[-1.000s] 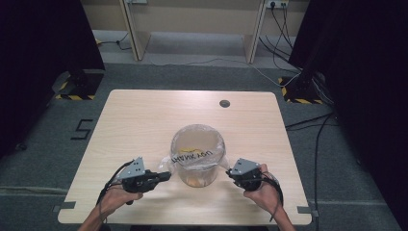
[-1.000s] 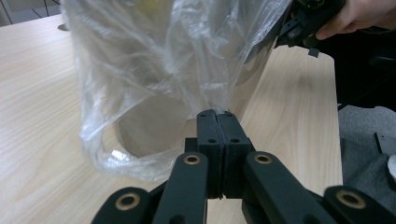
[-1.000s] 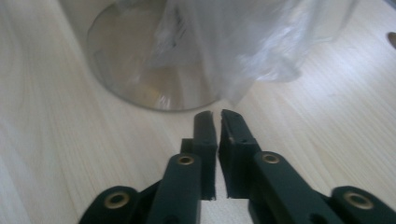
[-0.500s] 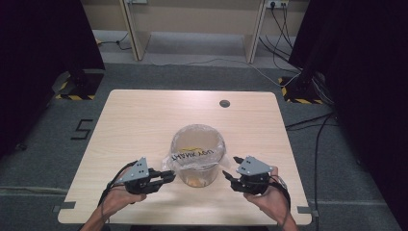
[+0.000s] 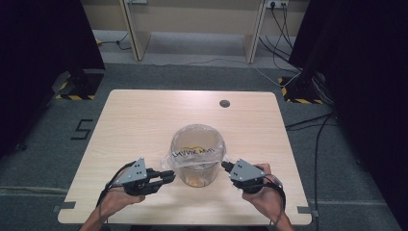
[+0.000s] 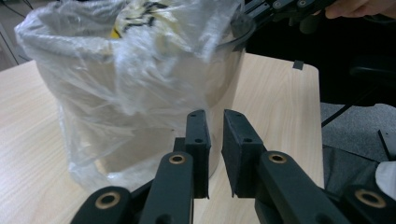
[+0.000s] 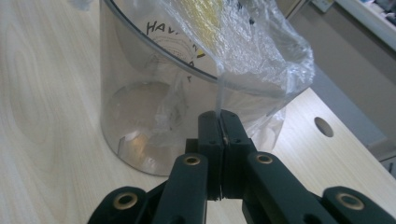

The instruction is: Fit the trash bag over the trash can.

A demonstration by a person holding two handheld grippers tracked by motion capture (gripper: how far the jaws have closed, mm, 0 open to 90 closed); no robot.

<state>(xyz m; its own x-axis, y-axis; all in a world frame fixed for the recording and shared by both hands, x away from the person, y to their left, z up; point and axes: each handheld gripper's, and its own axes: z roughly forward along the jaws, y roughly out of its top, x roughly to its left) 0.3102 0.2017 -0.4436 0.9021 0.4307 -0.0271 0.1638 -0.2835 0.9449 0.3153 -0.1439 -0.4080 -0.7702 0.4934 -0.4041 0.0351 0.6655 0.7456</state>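
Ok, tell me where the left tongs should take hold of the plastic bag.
Probably the loose film draped over the clear bin's near-left rim, approached level from the left. The plastic bag bunches there into folds; the left tongs already face it, slightly apart.

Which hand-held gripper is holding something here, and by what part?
The right hand-held gripper pinches the edge of the plastic bag lining the clear bucket. The left hand-held gripper holds nothing, its jaws slightly apart beside the bag.

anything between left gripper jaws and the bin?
Nothing solid: in the left gripper view the left gripper has an empty gap between its pads, and just ahead hangs the plastic bag draped over the bin.
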